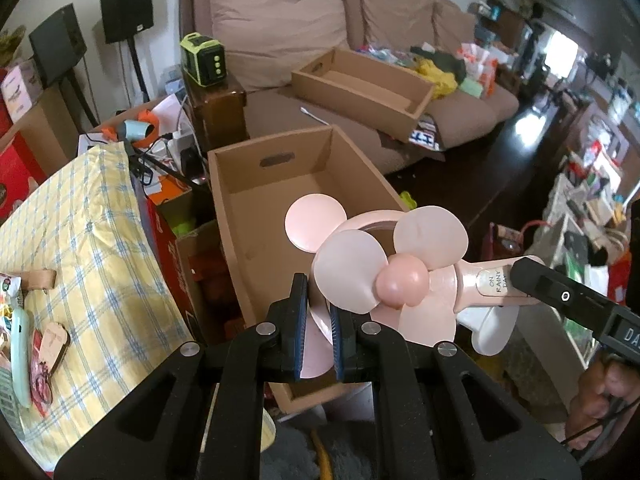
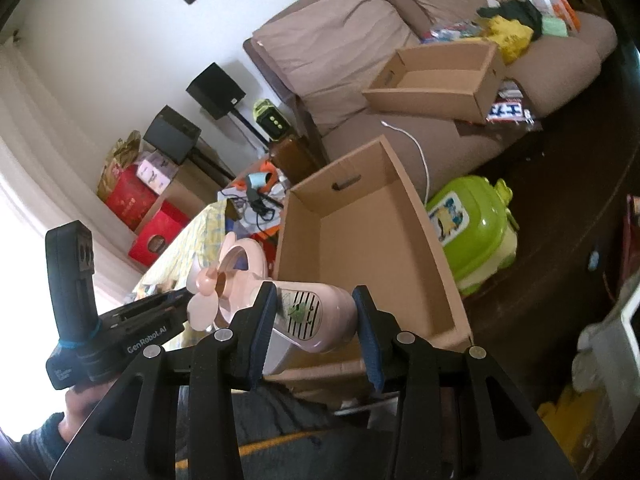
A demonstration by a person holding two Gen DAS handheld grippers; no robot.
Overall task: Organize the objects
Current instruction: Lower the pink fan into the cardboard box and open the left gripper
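Note:
A pink hand-held fan (image 1: 400,280) with round blades is held in the air over the near end of an open cardboard box (image 1: 304,184). My left gripper (image 1: 318,320) is shut on the fan's blade guard ring. My right gripper (image 2: 316,312) is shut on the fan's pink handle (image 2: 316,316), which has a slotted label. In the left wrist view the right gripper's finger (image 1: 560,292) covers the handle end. The box (image 2: 360,248) shows nothing inside.
A second, shallower cardboard box (image 1: 360,88) sits on the brown sofa (image 1: 280,20) among clothes and bags. A yellow checked cloth (image 1: 88,260) with small items lies at left. A green plastic potty (image 2: 472,228) stands right of the near box. Speakers (image 1: 124,8) stand behind.

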